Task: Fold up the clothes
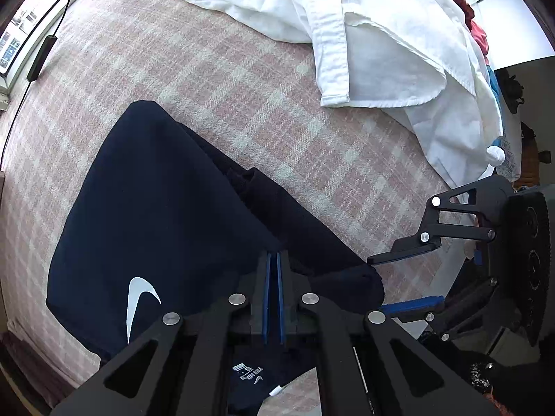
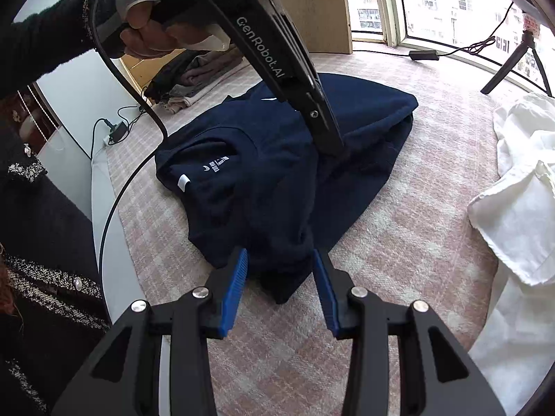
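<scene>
Risks first. The left gripper has its jaws together, and in the right wrist view its tip presses down into the navy shirt near the middle. Whether cloth is pinched between the pads or the closed tip is only pinning the stack, I can't tell. If it lifts with fabric caught, the upper layers will likely drag and the fold opens.

The right gripper is spread wide, with the near corner of the shirt sitting between its blue pads. If it closes here it may catch only the top layer, or the whole thick bunch, and either way the edges go skewed. The corner looks lumpy, so a slip is plausible.

The white shirt lies crumpled just beside, on the right; a wide sweep of the navy one could snag it.

The navy shirt lies on the pink checked bed cover, near the person's edge. It looks doubled over into a rough wedge:
- collar side up, with the inner neck print and a white tag showing
- white swoosh logo visible in the left wrist view
- far edge rounded and smooth
- right-hand side has loose layers poking out, uneven

So it's part folded, not yet a neat packet.
</scene>
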A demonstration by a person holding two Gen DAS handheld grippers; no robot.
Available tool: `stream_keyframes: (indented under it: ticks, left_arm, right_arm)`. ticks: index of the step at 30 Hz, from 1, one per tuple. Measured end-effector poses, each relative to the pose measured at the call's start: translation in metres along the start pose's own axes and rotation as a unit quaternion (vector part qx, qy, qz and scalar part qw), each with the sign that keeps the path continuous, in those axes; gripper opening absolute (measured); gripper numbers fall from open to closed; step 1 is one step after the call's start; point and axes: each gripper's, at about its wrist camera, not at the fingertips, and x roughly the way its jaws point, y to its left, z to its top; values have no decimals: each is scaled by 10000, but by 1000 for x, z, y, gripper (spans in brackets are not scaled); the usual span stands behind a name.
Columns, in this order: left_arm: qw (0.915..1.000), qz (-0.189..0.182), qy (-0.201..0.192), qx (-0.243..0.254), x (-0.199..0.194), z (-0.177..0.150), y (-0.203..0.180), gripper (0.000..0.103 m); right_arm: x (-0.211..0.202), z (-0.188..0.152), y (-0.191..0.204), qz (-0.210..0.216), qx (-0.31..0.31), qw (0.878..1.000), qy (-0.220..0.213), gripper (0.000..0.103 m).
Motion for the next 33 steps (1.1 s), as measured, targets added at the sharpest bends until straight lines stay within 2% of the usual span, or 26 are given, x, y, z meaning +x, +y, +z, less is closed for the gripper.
stream_keyframes:
  ticks: [3,6,11,12,13,14,17,20,21,24,26,28,30,32,33]
  left_arm:
    - [10000,-21,12,4,-4,-13,5,3]
    - [10000,-31,26,19,-7,-25,8,3]
    - [9999,-83,16,53,-17,-27,29,3]
    - [9999,-95,20,44,-19,-30,31,3]
    - [9999,-95,18,48,-22,-31,31,3]
    - [9999,-95,9,69,-24,-30,31,3]
    - [9999,-134,-42,100,-29,-30,34,4]
    - [9997,-217,-43,86,-27,-30,35,5]
    - [9997,-246,-40,80,-26,-30,35,9]
    - [9990,-216,-383,-115,-46,-57,53,13]
    - [9974,-184,-646,-263,-62,-78,67,16]
    - [9949,-152,-909,-411,-77,-98,81,25]
    - [9915,-119,-1171,-558,-93,-119,94,30]
    - [9876,-56,-1361,-778,-100,-144,101,32]
    - [9858,-3,-1363,-984,-88,-159,97,32]
  right_arm:
    - [1,0,-5,193,-10,9998,-1,40]
    - [10,5,-8,155,-44,9998,64,40]
    - [22,7,-12,465,140,9985,258,38]
    - [20,8,-13,595,288,9976,198,35]
    - [17,8,-14,724,436,9963,137,20]
    - [14,9,-14,857,570,9947,64,11]
    - [-1,9,-5,1241,847,9885,-191,11]
    - [1,2,-6,1069,1374,9847,-119,11]
    - [4,-5,-11,1155,1684,9789,-80,11]
    - [15,-33,-18,1376,2734,9508,488,14]
    - [-1,-42,-7,1211,2620,9558,555,14]
    - [-24,-37,-2,1113,2594,9590,256,14]
    - [-40,-19,-3,726,2472,9662,-67,22]
    - [-39,7,-6,253,2284,9729,-260,39]
    - [-33,18,-11,153,2264,9735,-301,48]
